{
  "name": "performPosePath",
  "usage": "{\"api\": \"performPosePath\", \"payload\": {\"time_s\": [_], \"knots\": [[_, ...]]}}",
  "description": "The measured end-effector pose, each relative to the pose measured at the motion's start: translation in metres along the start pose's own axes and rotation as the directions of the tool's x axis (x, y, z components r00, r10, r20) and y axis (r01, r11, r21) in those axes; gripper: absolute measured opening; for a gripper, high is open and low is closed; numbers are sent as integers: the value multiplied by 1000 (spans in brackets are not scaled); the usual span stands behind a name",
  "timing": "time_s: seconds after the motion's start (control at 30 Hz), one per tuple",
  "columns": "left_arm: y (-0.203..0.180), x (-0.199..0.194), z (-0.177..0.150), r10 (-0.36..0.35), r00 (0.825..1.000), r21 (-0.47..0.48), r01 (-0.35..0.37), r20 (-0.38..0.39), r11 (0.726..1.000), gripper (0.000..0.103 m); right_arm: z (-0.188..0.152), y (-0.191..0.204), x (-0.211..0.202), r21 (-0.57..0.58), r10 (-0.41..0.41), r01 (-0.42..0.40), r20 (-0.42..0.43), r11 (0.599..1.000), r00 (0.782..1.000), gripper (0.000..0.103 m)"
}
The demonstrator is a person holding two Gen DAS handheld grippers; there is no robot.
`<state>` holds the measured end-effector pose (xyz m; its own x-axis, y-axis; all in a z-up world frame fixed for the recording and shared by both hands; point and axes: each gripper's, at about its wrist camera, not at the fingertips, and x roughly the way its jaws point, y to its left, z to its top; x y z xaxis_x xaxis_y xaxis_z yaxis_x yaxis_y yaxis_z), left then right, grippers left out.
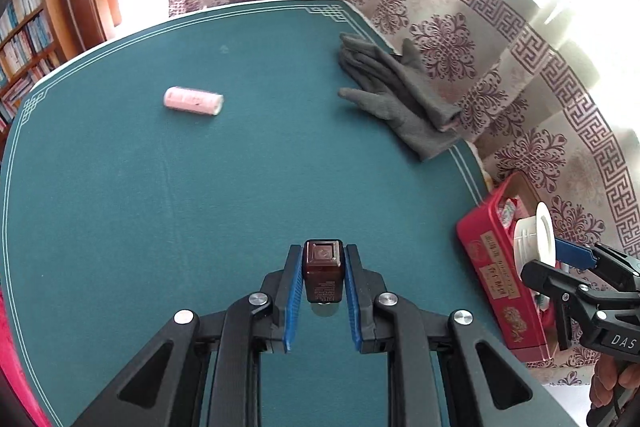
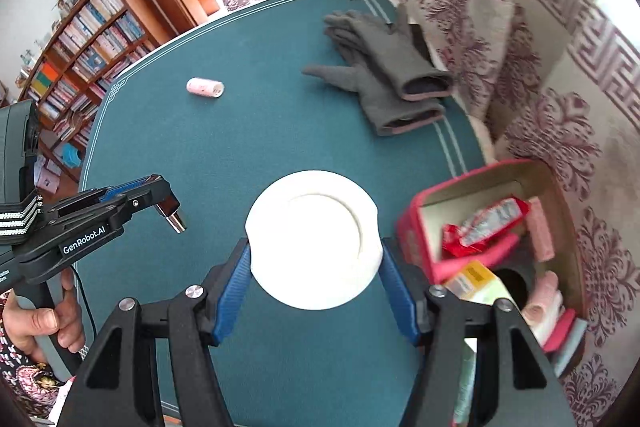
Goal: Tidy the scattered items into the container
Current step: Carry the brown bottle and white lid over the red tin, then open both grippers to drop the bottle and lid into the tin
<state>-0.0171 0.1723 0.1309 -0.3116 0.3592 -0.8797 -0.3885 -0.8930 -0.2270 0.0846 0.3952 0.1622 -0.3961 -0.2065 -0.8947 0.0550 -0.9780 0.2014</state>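
My left gripper (image 1: 323, 253) is shut on a small brown bottle (image 1: 322, 267) with a silver cap, held above the green table (image 1: 120, 207). My right gripper (image 2: 315, 247) is shut on a white round jar (image 2: 314, 239), its blue pads pressing on both sides. A red box (image 2: 416, 227) on the floor at the table's right edge holds several packets. A pink roll (image 2: 205, 87) and a pair of grey gloves (image 2: 384, 75) lie on the table. The left wrist view shows the right gripper (image 1: 552, 255) with the jar (image 1: 534, 233) over the box (image 1: 492, 267).
A patterned rug (image 1: 480, 39) covers the floor around the table. A bookshelf (image 2: 80, 39) stands at the far left. A hand (image 2: 44, 323) holds the left gripper (image 2: 156, 193) and bottle (image 2: 171, 209) at the table's left edge.
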Motion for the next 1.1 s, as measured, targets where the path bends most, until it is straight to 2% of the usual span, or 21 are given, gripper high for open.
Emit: {"api": "performPosePath", "payload": {"time_s": [0.23,0.33,0.43,0.57,0.63,0.7,0.77,0.93,1.1], "knots": [[-109,-3,7,-64,998,148,63,5,987,21,-53,-86,-57,111,-56,53,30,992,998,66],[-149,-1,10,-85,996,200,83,4,976,21,-66,-113,-59,160,-60,58,12,986,998,66],[-183,3,13,-101,995,241,96,6,966,21,-71,-128,-60,179,-44,42,10,983,999,66],[-217,13,21,-95,995,273,89,8,958,21,-72,-126,-55,121,0,2,-15,993,1000,67],[-228,20,26,-85,996,272,84,-8,959,21,-74,-125,-51,99,10,-6,-35,995,999,68],[-232,24,29,-81,997,259,82,-17,962,21,-76,-128,-49,95,31,-27,-47,995,998,76],[-233,25,31,-78,997,243,80,-17,967,21,-79,-134,-48,107,41,-35,-52,994,998,78],[-228,28,30,-58,998,214,62,-26,975,21,-87,-153,-44,165,75,-62,-73,984,994,79],[-225,32,26,-26,999,210,34,-41,977,21,-88,-151,-42,140,92,-79,-87,987,992,79]]}}
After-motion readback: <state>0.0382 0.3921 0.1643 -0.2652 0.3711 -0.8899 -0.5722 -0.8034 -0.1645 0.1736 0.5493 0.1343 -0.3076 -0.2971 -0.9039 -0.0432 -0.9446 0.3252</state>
